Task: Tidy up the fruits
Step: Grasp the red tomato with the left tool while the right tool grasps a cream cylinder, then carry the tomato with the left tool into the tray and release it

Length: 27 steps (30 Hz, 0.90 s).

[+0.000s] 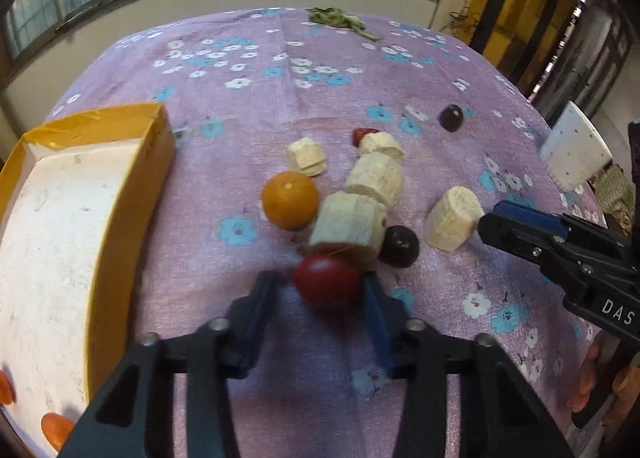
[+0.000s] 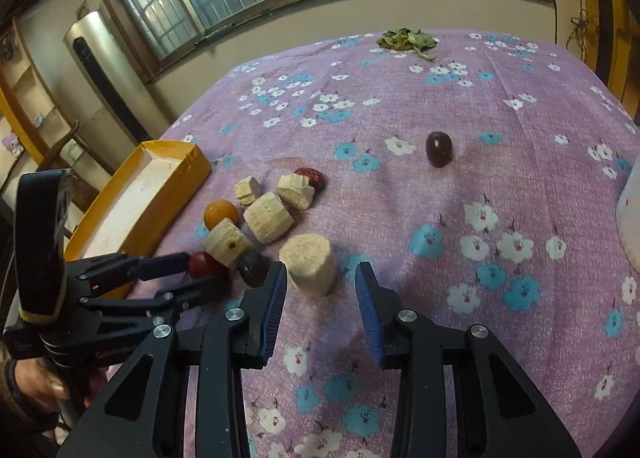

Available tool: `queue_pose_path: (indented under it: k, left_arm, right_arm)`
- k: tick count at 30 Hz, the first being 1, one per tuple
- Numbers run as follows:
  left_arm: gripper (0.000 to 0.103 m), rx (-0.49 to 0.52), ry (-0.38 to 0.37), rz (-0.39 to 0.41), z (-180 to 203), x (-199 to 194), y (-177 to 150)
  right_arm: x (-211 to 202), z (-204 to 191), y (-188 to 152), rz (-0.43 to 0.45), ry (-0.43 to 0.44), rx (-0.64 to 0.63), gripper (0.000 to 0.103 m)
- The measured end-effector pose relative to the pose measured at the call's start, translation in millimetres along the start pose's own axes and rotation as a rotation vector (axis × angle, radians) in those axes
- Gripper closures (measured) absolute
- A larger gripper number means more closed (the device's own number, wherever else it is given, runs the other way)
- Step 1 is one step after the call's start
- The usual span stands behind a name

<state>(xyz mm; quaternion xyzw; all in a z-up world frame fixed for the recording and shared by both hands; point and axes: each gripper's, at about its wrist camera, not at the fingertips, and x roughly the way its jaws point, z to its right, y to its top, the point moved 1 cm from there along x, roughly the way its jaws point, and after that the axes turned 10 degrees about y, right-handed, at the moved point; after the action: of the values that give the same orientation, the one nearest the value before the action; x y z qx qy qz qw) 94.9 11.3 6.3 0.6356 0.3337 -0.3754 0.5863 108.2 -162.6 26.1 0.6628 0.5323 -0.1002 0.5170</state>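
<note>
From the left wrist, the left gripper (image 1: 320, 298) pinched a red fruit (image 1: 328, 281) at the heap's near edge, the yellow box (image 1: 120, 193) waiting just beside it, presumably its destination. From the right wrist, the right gripper (image 2: 321, 286) held its fingers apart and empty before a pale chunk (image 2: 310, 264), apparently lining up for it.

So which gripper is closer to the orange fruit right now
Left. The left gripper sits just before the orange fruit, holding a red fruit; the right gripper is farther off.

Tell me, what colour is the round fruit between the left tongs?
Dark red fruit; the left wrist view shows it best.
</note>
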Motion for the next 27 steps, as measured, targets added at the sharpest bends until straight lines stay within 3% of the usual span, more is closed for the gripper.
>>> queue_pose_path:
  k: [4, 10, 13, 27]
  left_arm:
    - [0.067, 0.013, 0.01, 0.01, 1.9, -1.9, -1.2]
    - [0.067, -0.009, -0.02, 0.015, -8.2, -7.3, -8.5]
    - [0.067, -0.032, -0.041, 0.009, -15.2, -8.2, -11.8]
    - [0.067, -0.058, -0.087, -0.001, -17.3, -31.9, -37.8]
  right_arm:
    - [5.1, -3.6, 4.0, -0.004, 0.002, -0.024, 0.061]
    - [30.4, -12.6, 6.0, -0.07, -0.053, -0.11, 0.061]
    - [37.5, -10.4, 5.2, -0.067, -0.093, -0.121, 0.069]
    - [-26.0, -26.0, -33.2, -0.002, -0.099, -0.083, 0.07]
